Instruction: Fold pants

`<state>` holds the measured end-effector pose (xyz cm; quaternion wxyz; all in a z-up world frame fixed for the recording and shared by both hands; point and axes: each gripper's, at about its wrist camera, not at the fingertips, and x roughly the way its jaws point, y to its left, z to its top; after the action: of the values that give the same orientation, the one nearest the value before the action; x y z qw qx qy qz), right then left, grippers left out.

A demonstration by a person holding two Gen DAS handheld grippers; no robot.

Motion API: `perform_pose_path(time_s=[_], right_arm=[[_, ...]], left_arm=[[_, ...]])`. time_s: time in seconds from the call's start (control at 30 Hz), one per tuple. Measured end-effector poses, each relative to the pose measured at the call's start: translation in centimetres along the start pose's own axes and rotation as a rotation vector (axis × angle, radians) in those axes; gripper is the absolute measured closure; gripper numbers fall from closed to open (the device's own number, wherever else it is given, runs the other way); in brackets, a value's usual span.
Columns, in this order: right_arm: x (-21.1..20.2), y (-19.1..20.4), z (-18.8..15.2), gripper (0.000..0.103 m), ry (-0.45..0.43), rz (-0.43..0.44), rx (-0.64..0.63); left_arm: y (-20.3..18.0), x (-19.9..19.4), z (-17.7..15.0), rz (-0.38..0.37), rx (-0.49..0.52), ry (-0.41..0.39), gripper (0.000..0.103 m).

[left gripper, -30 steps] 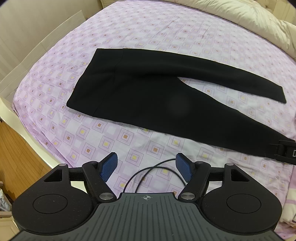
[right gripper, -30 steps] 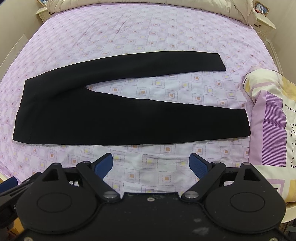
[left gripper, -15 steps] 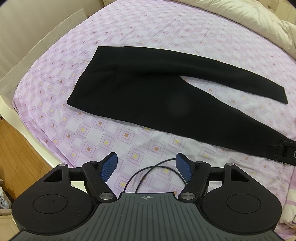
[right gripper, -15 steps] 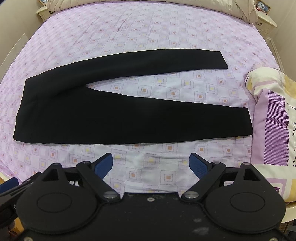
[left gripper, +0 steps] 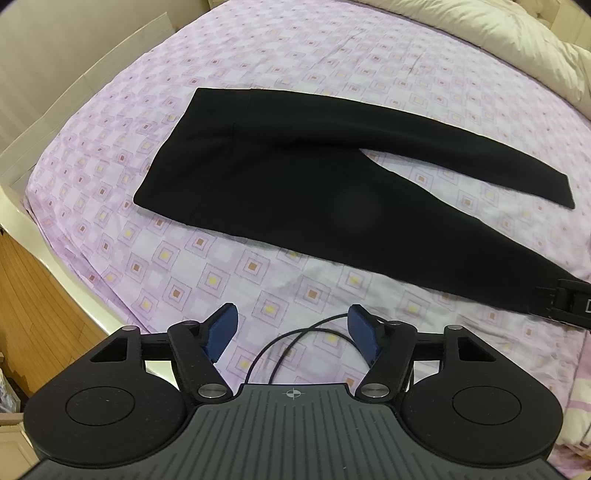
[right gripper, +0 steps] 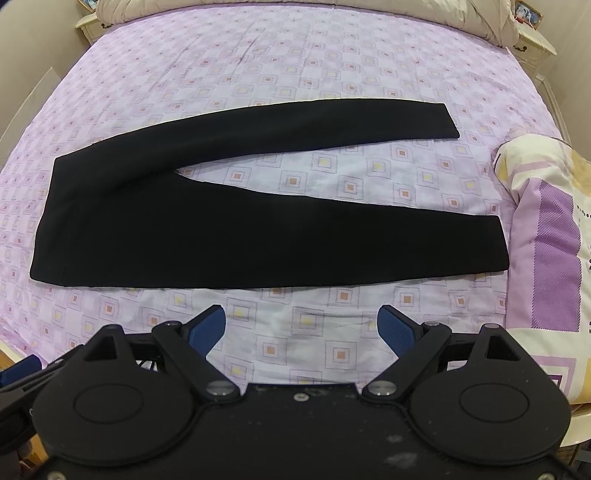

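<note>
The black pants [right gripper: 236, 229] lay flat near the bed's [right gripper: 332, 66] front edge, 2 legs spread, ready for folding. The left gripper [left gripper: 291, 328] and right gripper [right gripper: 301, 325] hovered apart, empty; the left jaws had just narrowed slightly.

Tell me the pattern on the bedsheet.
Lilac bedsheet with nested squares, yellow or orange at the centres; clearest in the right wrist view.

A purple-checked bedsheet [right gripper: 295, 66] covers the bed — cream duvet [left gripper: 480, 33] behind, patterned pillow [right gripper: 546, 236] at one side.
</note>
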<state>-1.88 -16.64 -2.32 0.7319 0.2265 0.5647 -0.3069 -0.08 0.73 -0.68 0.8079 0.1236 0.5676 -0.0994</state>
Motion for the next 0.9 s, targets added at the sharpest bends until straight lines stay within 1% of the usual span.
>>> perform_pose_path(time_s=[0.27,0.9], right_arm=[[0.04,0.25,0.07,0.008,0.0,0.013,-0.005],[0.41,0.02,0.33,0.008,0.014,0.033,-0.016]], left_arm=[[0.02,-0.06,0.01,0.003,-0.003,-0.001,0.042],[0.58,0.27,0.18,0.004,-0.012,0.012,0.042]])
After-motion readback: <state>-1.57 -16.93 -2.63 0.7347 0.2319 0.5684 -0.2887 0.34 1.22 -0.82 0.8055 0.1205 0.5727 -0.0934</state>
